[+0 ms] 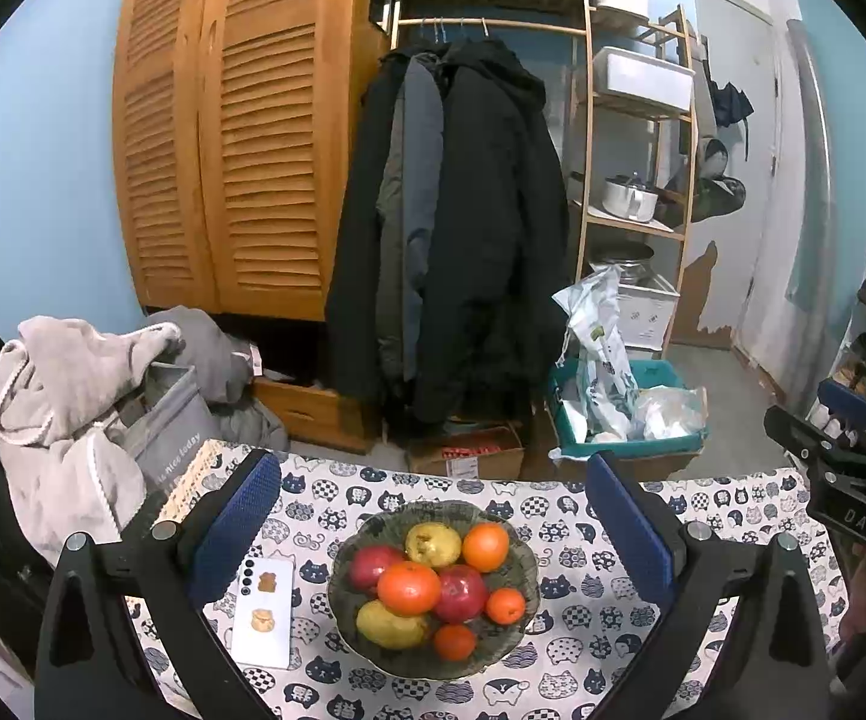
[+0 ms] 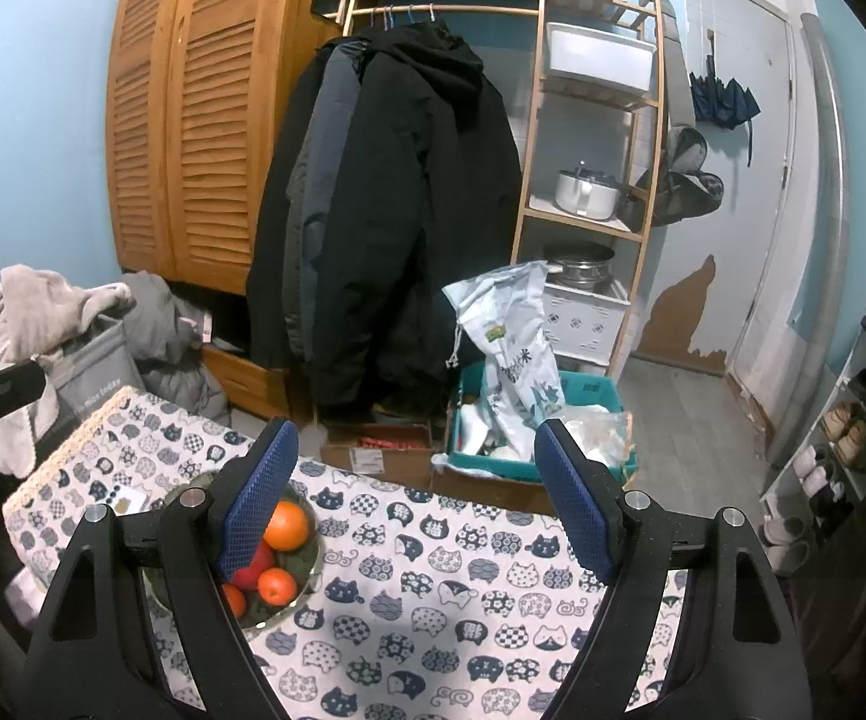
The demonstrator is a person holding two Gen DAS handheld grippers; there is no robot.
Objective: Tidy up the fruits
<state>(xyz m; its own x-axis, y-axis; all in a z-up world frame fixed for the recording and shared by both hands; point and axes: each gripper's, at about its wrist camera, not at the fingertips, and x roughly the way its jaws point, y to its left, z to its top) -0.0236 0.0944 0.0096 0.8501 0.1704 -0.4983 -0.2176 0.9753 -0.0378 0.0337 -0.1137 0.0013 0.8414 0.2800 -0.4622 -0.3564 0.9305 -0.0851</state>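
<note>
Both grippers hang above the table (image 2: 433, 570), jaws wide, nothing held. Our left gripper (image 1: 433, 531) frames the bowl (image 1: 346, 612) directly. Our right gripper (image 2: 415, 501) sits off to the bowl's right, over bare cloth.

Fruit is heaped in the bowl: oranges (image 1: 409, 588), red apples (image 1: 462, 593), yellow pears (image 1: 432, 543). All are touching, some stacked.

Risks, as we judge them:
- Pulling a lower fruit could topple the top orange and send it rolling off the table.
- Round, smooth skins may squirt out of flat pads.
- The phone (image 1: 265, 612) lies just beside the bowl; a low left finger could knock it.
</note>
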